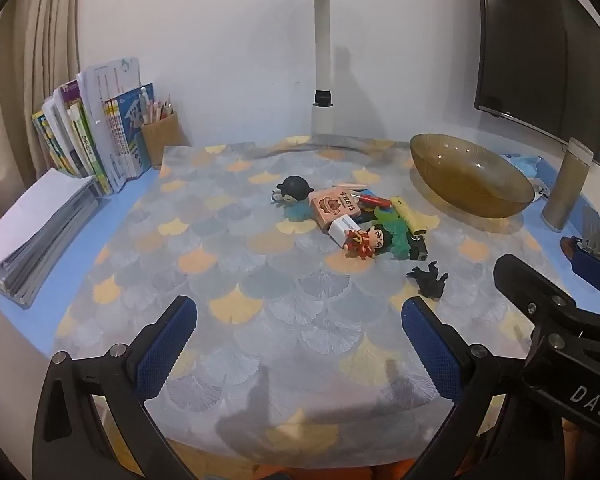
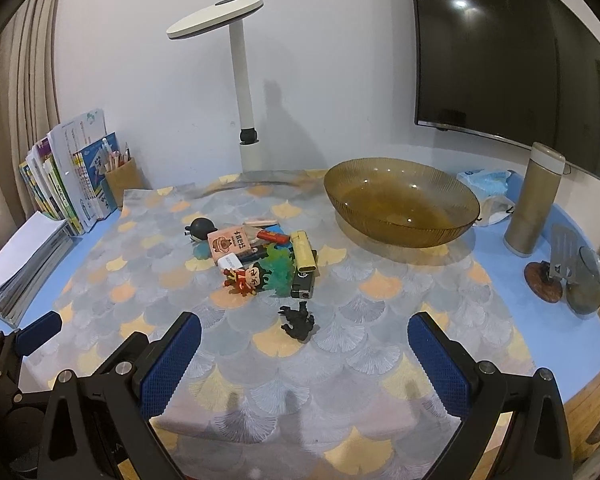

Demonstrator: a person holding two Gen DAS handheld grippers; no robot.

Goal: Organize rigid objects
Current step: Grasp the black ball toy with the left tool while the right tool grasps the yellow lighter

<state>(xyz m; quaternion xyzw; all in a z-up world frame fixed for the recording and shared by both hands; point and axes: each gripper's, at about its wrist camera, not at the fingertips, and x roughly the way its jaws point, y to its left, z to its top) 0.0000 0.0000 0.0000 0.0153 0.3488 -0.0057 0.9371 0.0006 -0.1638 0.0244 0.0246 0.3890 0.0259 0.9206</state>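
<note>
A pile of small objects lies mid-table: a pink box [image 1: 335, 205] [image 2: 230, 243], a black-haired figurine head [image 1: 294, 189], a red-and-green doll [image 1: 370, 241] [image 2: 249, 279], a yellow lighter [image 1: 409, 212] [image 2: 303, 256], a red pen [image 1: 374, 201] and a white block [image 1: 343, 229]. A black toy figure [image 1: 428, 279] [image 2: 298, 322] lies apart, nearer me. An empty amber glass bowl [image 1: 470, 174] [image 2: 400, 206] stands to the right. My left gripper [image 1: 300, 344] is open and empty above the mat. My right gripper [image 2: 304, 364] is open and empty, just short of the black toy.
Books [image 1: 96, 140] and a pencil cup [image 1: 160, 136] stand at the back left, a paper stack [image 1: 36, 232] at the left edge. A desk lamp [image 1: 322, 60] rises at the back. A thermos [image 2: 534, 200], tissues [image 2: 488, 184] and a glass cup [image 2: 590, 284] sit right.
</note>
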